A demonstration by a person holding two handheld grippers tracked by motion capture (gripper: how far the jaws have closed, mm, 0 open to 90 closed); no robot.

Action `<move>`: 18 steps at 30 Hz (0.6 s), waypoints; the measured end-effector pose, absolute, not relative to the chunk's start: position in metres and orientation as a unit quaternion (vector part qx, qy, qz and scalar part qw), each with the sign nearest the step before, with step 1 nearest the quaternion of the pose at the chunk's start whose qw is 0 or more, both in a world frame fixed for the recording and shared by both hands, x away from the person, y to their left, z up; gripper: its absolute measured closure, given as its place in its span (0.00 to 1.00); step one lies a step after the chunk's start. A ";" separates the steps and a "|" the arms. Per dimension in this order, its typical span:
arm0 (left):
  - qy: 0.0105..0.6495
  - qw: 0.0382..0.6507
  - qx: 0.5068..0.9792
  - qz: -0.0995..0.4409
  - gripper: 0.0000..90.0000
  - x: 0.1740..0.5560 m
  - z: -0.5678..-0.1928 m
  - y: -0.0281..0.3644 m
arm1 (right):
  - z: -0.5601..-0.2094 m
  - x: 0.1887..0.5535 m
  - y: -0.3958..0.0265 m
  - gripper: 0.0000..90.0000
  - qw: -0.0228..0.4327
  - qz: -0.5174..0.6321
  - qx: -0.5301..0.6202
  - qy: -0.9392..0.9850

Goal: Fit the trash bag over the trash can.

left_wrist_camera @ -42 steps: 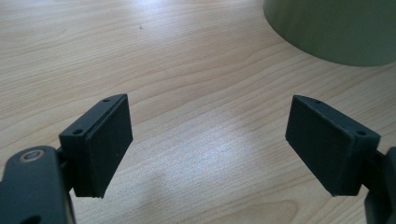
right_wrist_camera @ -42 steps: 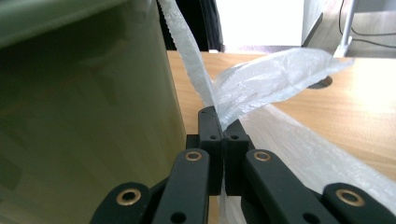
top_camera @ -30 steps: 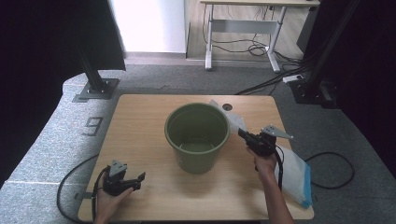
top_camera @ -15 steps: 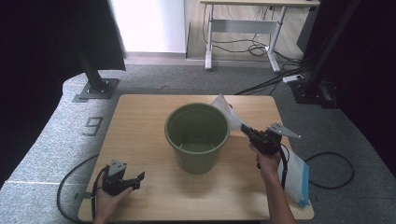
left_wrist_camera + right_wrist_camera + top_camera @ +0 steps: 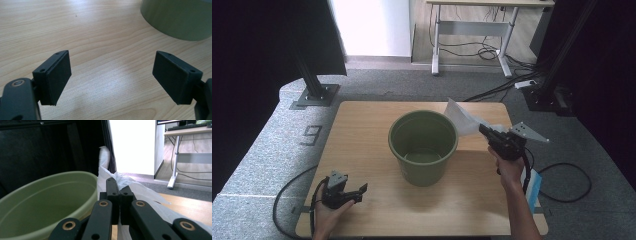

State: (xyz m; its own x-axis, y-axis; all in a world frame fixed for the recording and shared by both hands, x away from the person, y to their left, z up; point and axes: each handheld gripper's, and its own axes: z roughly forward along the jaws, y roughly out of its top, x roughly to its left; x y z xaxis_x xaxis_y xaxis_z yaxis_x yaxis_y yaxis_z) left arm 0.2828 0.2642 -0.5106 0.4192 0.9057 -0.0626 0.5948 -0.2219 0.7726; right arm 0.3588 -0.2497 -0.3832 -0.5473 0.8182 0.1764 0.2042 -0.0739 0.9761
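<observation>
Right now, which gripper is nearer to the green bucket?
Right. The right gripper, shut on a white plastic bag, is beside the green bucket rim; the left gripper rests open at the table's near-left corner.

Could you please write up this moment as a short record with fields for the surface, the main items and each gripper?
surface: wooden table
bucket: green bucket, upright, mid-table
bag: white plastic bag, lifted beside the bucket's rim
right gripper: right gripper, shut on the bag
left gripper: left gripper, open, nothing between its jaws, low over the table's near left
other: blue-and-white pack at the right edge
</observation>
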 end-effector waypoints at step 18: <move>0.497 0.379 0.753 0.204 0.17 0.283 -0.511 0.264 | -0.327 0.342 -0.257 0.98 0.288 0.630 0.373 0.617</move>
State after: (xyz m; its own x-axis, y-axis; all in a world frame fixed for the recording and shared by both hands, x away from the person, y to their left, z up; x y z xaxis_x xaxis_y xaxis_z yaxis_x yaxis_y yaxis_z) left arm 0.2828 0.2640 -0.5106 0.4224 0.9037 -0.0703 0.5947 -0.2178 0.7739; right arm 0.3424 -0.2572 -0.3266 -0.5568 0.8227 0.1145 0.0969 -0.0726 0.9926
